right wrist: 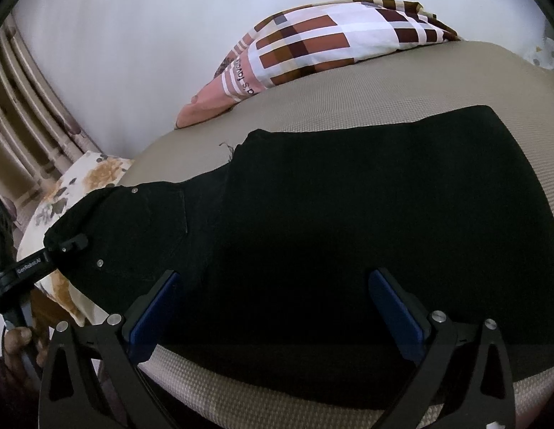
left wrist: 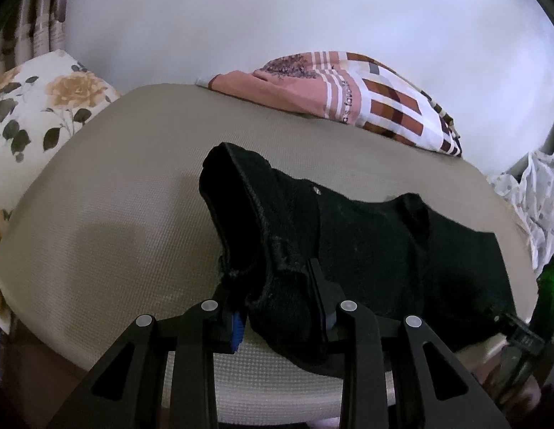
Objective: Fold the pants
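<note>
Left gripper (left wrist: 277,307) clamped on a bunched fold of the black pants (right wrist: 348,221) at the waistband end, cloth pinched up between its pads. Right gripper (right wrist: 277,307) jaws wide apart, hovering over the leg section near the bed's (right wrist: 419,82) front edge, nothing between the pads.

Pants lie lengthwise across the beige bed cover, waist toward the left gripper, legs running off to the right. Rivets and pocket stitching suggest denim: soft but fairly thick, some weight, holds a crease, unlikely to slip from rubber pads. Best holds look like waistband corner and hem edge, where layers stack. Patterned pillow (left wrist: 366,107) sits well behind, clear of the garment.
</note>
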Action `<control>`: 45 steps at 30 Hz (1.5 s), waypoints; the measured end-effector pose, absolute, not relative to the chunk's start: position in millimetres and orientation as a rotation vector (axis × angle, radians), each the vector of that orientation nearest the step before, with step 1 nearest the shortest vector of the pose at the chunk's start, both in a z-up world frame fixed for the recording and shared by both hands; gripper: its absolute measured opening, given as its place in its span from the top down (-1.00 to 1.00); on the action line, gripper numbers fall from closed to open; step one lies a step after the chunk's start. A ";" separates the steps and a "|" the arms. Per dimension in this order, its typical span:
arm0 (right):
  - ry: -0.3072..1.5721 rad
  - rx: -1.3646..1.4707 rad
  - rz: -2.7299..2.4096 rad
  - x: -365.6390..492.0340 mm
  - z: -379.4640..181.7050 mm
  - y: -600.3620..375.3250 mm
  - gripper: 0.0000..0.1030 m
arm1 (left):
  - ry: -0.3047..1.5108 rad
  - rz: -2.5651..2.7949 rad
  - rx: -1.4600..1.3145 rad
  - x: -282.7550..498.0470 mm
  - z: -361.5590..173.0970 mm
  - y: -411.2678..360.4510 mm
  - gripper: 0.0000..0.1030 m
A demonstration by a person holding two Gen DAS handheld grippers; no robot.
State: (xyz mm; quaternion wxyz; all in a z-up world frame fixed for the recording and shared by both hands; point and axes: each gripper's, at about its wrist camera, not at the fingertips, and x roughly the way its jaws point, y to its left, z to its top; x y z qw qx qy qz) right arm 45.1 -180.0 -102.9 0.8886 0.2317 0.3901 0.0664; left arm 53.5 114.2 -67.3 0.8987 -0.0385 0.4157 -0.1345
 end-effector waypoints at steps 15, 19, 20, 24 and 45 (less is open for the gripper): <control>0.774 0.582 0.182 46.2 -103.3 -191.9 -1.00 | 0.809 -0.307 -0.048 46.0 -39.9 87.0 0.40; 0.769 0.634 0.194 45.6 -100.9 -198.8 -1.00 | 0.784 -0.331 -0.016 40.9 -28.6 71.3 0.40; 0.765 0.644 0.194 45.2 -99.1 -201.3 -1.00 | 0.778 -0.340 -0.009 39.3 -25.5 66.6 0.40; 0.730 0.665 0.194 39.5 -87.4 -212.5 -1.00 | 0.758 -0.369 0.018 34.6 -17.4 51.2 0.40; 0.725 0.781 0.234 18.0 -76.7 -259.8 -1.00 | 0.719 -0.572 0.072 17.7 10.5 -44.5 0.40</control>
